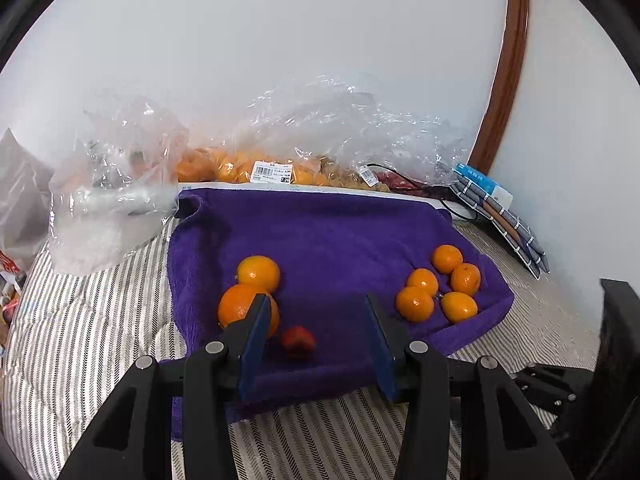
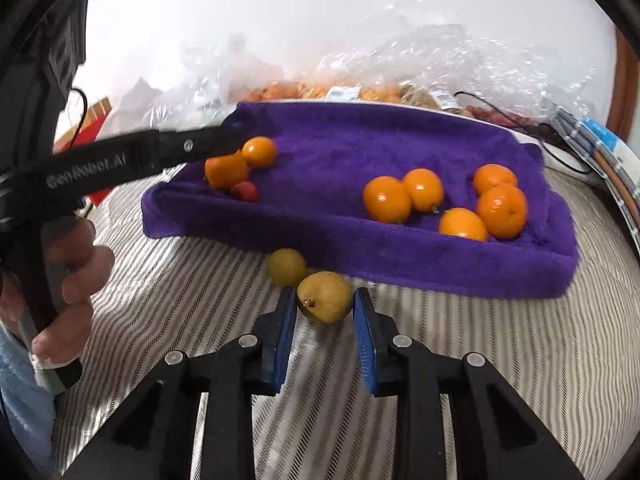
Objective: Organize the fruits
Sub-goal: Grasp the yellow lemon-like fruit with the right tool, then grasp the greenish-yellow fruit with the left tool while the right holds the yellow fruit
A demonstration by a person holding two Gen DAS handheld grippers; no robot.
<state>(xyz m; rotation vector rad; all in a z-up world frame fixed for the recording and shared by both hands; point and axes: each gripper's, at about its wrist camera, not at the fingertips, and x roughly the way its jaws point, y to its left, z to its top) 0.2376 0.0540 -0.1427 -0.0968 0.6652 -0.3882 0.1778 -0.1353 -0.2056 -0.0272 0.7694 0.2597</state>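
Observation:
A purple towel (image 1: pixel 320 232) lies on the striped bed. Two large oranges (image 1: pixel 258 274) and a small red fruit (image 1: pixel 298 342) sit at its left; several small oranges (image 1: pixel 440 284) sit at its right. My left gripper (image 1: pixel 316 316) is open and empty above the towel, its left finger in front of the near large orange (image 1: pixel 236 306). In the right wrist view my right gripper (image 2: pixel 325 302) is shut on a yellow-brown pear (image 2: pixel 324 297) on the bed, just in front of the towel (image 2: pixel 400 256). A second pear (image 2: pixel 286 266) lies beside it.
Clear plastic bags (image 1: pixel 320 136) holding more oranges and other fruit lie behind the towel against the white wall. Another clear bag (image 1: pixel 108 200) sits at the left. Books (image 1: pixel 500 212) and a black cable lie at the right. The striped bedding (image 2: pixel 440 360) surrounds the towel.

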